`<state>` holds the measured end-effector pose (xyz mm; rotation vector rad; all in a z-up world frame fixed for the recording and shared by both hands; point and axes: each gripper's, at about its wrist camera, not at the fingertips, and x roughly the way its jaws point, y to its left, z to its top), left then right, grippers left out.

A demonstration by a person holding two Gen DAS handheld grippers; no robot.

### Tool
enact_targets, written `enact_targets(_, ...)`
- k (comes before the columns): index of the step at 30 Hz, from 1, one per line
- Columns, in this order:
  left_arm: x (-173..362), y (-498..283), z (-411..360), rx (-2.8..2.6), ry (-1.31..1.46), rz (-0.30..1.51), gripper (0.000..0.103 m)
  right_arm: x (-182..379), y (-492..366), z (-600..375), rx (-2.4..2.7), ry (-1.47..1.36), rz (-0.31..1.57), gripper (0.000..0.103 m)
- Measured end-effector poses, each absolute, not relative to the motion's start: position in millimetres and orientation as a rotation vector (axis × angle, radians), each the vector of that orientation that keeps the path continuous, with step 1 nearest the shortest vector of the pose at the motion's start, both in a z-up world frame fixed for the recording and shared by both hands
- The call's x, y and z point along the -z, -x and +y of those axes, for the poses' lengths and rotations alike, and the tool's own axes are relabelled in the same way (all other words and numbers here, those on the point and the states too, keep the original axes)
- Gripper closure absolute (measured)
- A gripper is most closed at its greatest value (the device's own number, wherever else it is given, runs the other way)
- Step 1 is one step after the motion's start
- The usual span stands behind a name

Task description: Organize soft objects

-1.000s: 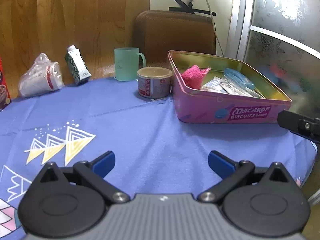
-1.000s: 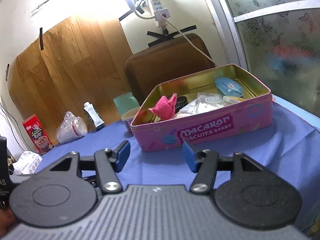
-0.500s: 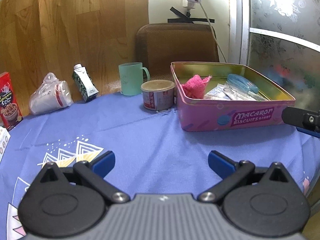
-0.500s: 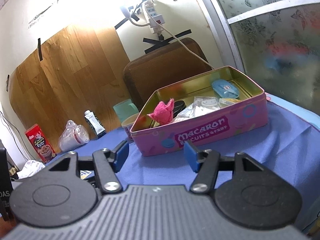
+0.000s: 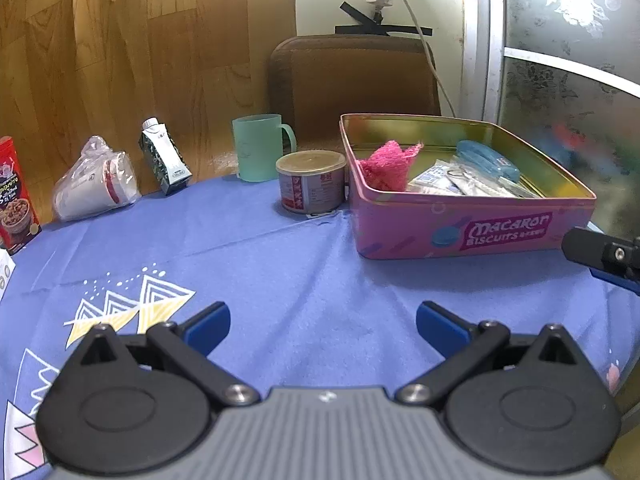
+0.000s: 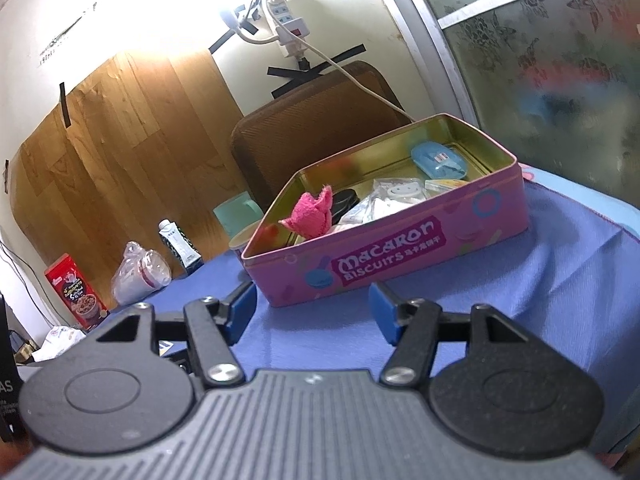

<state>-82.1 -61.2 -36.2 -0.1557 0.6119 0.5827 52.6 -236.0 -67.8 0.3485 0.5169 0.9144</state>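
Note:
A pink "Macaron Biscuits" tin (image 5: 472,228) (image 6: 400,256) stands open on the blue tablecloth. Inside it a crumpled pink cloth (image 5: 390,164) (image 6: 314,216) sits at the left end, beside clear packets (image 5: 452,184) (image 6: 392,196) and a blue case (image 5: 486,160) (image 6: 438,158). My left gripper (image 5: 322,326) is open over bare cloth, well short of the tin. My right gripper (image 6: 312,310) is also open with nothing between its fingers, just in front of the tin's labelled wall. Part of the right gripper (image 5: 600,254) shows at the right edge of the left wrist view.
A round can (image 5: 312,186), a green mug (image 5: 260,148), a small carton (image 5: 164,156), bagged cups (image 5: 94,184) and a red cereal box (image 5: 14,196) line the back of the table. A brown chair back (image 5: 352,80) stands behind it. The table edge drops off at right.
Both views have tilted slightly upward, so the tin and wall sit lower in frame. Both grippers stay open with nothing in them; nothing on the table has moved.

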Motion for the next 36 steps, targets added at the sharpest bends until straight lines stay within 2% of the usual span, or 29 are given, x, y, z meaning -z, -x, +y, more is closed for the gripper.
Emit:
enact_targets(21, 45, 71, -64, -0.611, 0.067, 0.662, 0.0, 74, -53, -227, -0.893, -0.314, 0.517, 0.034)
enact_targets(36, 45, 75, -66, -0.624, 0.002, 0.66, 0.0, 68, -40, -223, -0.879, -0.268, 0.428, 0.033)
